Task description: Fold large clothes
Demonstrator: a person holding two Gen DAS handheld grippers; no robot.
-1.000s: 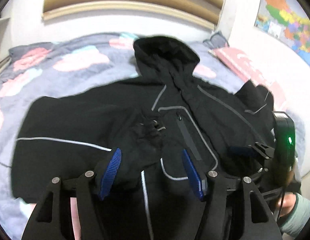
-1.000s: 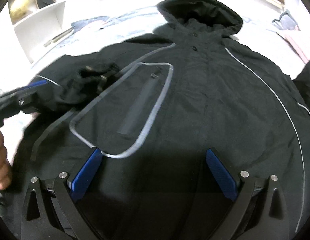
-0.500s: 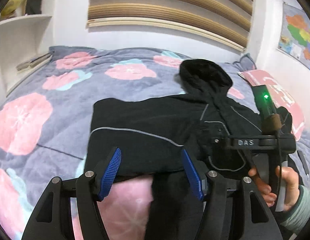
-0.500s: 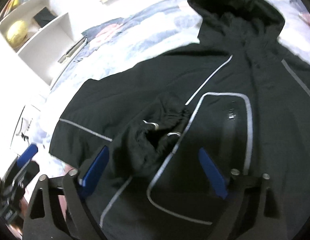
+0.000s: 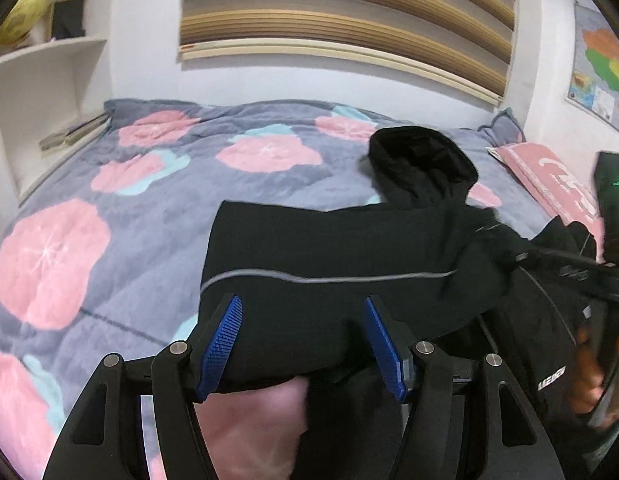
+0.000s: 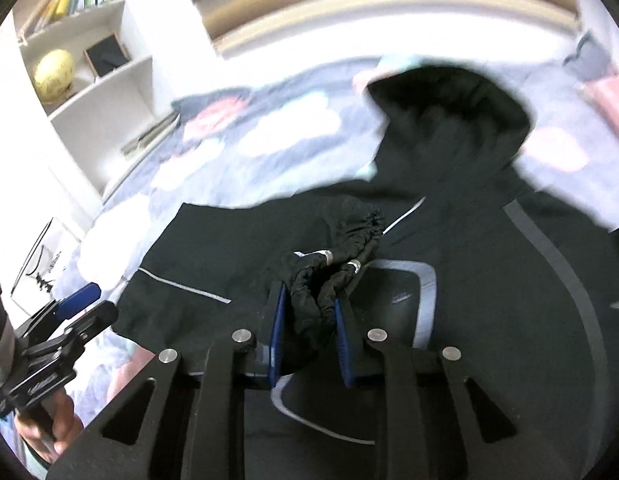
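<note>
A black hooded jacket (image 5: 333, 252) with grey piping lies front up on the bed, hood (image 5: 421, 156) toward the wall. Its left sleeve is folded across the chest. My left gripper (image 5: 301, 336) is open and empty, low over the folded sleeve's near edge. My right gripper (image 6: 309, 316) is shut on the sleeve's gathered cuff (image 6: 329, 276), over the jacket's chest pocket outline (image 6: 425, 280). The right gripper also shows at the right edge of the left wrist view (image 5: 581, 276). The left gripper shows at the lower left of the right wrist view (image 6: 75, 308).
The bed has a grey quilt with pink flowers (image 5: 121, 216). A pink pillow (image 5: 549, 176) lies at the right by the wall. White shelves (image 6: 81, 80) with books and a yellow globe stand at the left.
My right gripper has closed on the sleeve cuff, having been open before. My left gripper let the cuff go and drew back to the left, off the jacket's chest.
</note>
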